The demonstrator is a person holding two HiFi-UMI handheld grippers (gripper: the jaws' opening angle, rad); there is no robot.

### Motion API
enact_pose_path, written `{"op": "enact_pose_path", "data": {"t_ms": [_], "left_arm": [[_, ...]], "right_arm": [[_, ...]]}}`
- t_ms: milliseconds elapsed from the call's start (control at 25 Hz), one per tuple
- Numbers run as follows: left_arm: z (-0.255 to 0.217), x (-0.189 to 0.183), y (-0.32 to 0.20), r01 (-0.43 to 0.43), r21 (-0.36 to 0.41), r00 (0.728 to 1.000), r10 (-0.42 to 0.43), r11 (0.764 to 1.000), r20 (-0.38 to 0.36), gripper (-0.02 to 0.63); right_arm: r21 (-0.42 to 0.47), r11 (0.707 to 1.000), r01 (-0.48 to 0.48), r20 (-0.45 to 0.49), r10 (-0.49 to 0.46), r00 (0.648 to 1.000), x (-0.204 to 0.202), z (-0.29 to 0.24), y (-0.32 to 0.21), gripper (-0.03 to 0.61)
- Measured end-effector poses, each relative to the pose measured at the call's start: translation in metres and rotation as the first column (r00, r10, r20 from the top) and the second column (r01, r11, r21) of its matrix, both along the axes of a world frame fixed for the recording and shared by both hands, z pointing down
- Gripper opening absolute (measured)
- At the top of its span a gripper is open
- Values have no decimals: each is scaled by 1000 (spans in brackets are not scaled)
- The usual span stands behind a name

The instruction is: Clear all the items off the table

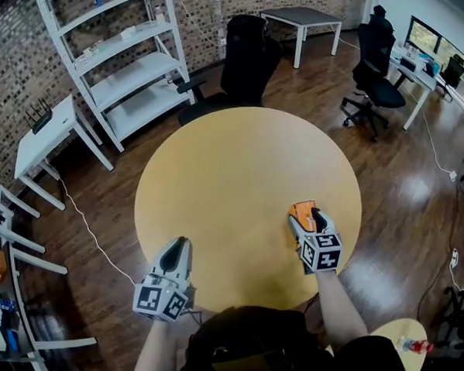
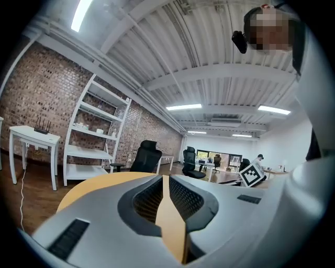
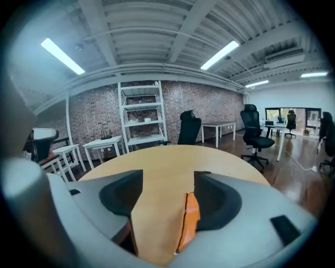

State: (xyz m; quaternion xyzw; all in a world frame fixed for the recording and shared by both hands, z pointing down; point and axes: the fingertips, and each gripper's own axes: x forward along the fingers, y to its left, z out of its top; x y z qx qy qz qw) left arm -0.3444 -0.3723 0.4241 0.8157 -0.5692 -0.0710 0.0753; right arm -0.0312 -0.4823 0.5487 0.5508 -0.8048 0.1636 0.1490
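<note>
The round yellow table (image 1: 239,165) carries only one thing, a thin orange packet (image 1: 300,211) at its near right. My right gripper (image 1: 309,214) is over that packet. In the right gripper view the packet (image 3: 188,220) stands on edge against the inner side of the right finger, while the left finger is well apart from it, so the right gripper (image 3: 168,175) is open. My left gripper (image 1: 177,244) is at the table's near left edge, pointing level across the top. Its fingertips meet and nothing is between them (image 2: 164,180).
A black office chair (image 1: 245,60) stands at the table's far side, with a white shelf unit (image 1: 125,62) and a small white side table (image 1: 47,140) against the brick wall. More chairs and desks (image 1: 377,72) are at the right. A small round table (image 1: 411,342) holds a bottle at my right.
</note>
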Motion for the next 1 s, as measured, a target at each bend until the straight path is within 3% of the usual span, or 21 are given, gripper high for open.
{"op": "enact_pose_path", "data": {"t_ms": [40, 80, 240, 440, 560, 640, 760, 1000], "left_arm": [[-3, 3, 2, -7, 11, 1000, 7, 1000, -4, 31], [-5, 7, 5, -16, 20, 1000, 16, 1000, -11, 31], [-9, 19, 9, -63, 33, 998, 64, 997, -23, 2], [-6, 39, 18, -163, 43, 985, 165, 986, -51, 2], [-4, 55, 22, -248, 59, 966, 252, 967, -63, 2], [-7, 72, 29, -320, 75, 943, 325, 944, -69, 2], [-15, 112, 45, -441, 95, 892, 448, 892, -62, 2], [-28, 187, 83, -617, 121, 776, 627, 778, -72, 0]], "right_arm": [[31, 1000, 8, -7, -8, 1000, 0, -10, 8, 294], [59, 998, 18, -20, -16, 1000, 2, -20, 18, 221], [156, 987, 30, -114, -12, 993, 6, -57, 53, 208], [275, 959, -66, -122, 103, 987, 20, -100, 108, 17], [337, 932, -134, -104, 178, 978, 29, -121, 148, 5], [373, 909, -188, -98, 240, 966, 39, -134, 180, 3], [413, 856, -312, -71, 371, 926, 67, -153, 236, 3], [458, 698, -551, 61, 593, 803, 127, -170, 342, 3]]}}
